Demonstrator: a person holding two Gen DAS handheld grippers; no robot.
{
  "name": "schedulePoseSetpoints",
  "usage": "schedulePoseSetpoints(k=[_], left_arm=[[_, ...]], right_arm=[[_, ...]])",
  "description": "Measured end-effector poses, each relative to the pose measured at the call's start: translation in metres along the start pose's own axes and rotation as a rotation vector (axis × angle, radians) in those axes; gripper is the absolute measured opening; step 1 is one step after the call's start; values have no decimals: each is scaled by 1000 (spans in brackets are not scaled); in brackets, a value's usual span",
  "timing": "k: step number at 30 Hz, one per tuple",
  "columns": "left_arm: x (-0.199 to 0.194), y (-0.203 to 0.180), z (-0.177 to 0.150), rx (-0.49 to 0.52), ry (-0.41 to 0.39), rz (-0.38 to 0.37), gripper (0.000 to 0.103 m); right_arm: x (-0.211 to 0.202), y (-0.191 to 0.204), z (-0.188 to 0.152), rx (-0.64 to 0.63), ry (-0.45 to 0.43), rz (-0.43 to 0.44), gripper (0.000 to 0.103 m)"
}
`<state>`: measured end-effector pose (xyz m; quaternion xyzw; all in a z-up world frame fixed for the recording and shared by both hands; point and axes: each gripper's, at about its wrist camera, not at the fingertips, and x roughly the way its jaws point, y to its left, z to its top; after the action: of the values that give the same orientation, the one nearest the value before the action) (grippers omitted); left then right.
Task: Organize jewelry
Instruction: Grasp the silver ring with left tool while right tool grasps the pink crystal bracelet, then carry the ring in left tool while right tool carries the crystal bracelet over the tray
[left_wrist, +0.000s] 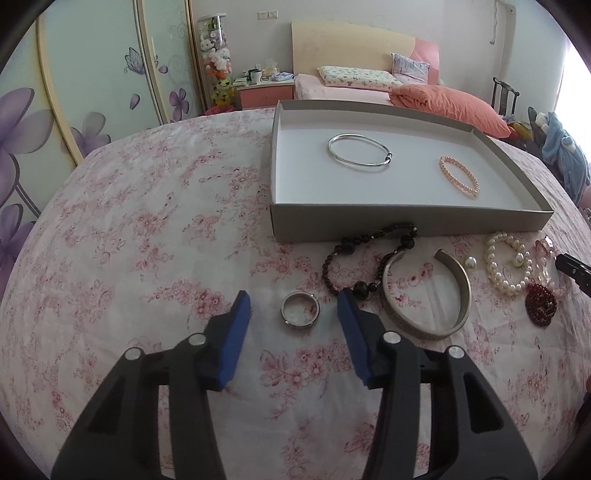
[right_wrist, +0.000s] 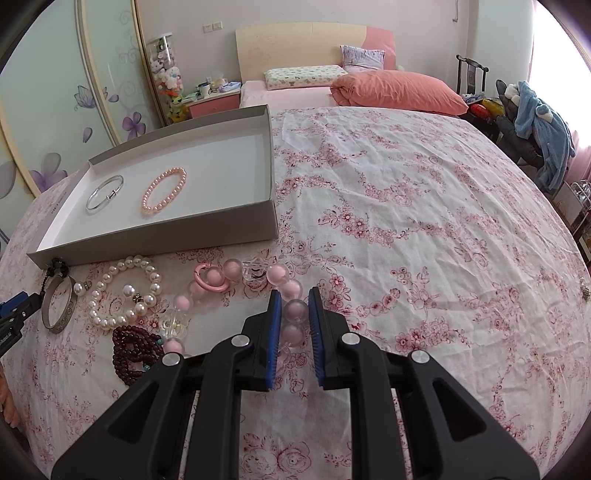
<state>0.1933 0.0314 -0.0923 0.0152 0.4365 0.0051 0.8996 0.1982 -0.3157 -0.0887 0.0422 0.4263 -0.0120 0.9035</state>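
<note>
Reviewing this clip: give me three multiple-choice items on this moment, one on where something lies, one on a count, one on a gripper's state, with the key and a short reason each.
1. Where does the small silver ring lie?
A. inside the grey tray
B. on the floral cloth between the left gripper's fingers
C. on top of the pearl bracelet

2. How many pieces lie inside the grey tray?
A. none
B. two
C. five

3. How does the right gripper stand?
A. wide open over bare cloth
B. closed in on a bead of the pink bead bracelet
C. holding the silver cuff

Key: 1 B, the ring sits on the cloth inside the open left gripper. 2 B, only the thin silver bangle and the pink pearl bracelet are in it. 3 B, both pads flank a pale bead of the pink bead bracelet.
</note>
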Motion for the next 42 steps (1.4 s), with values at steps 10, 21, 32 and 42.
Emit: schedulePoseSetpoints(k=[10, 21, 32, 42], left_arm=[[-1, 3, -1, -14, -7, 2, 23], [-5, 11, -5, -11, -12, 22, 22], [-19, 16, -12, -32, -51, 48, 22], [-47, 0, -12, 0, -174, 73, 22]], right_arm=[[0, -4, 0, 21, -1, 27, 16], [-8, -4, -3, 40, -18, 66, 14], [-61, 13, 5, 48, -172, 243, 14], [-75, 38, 4, 14, -217, 327, 14]])
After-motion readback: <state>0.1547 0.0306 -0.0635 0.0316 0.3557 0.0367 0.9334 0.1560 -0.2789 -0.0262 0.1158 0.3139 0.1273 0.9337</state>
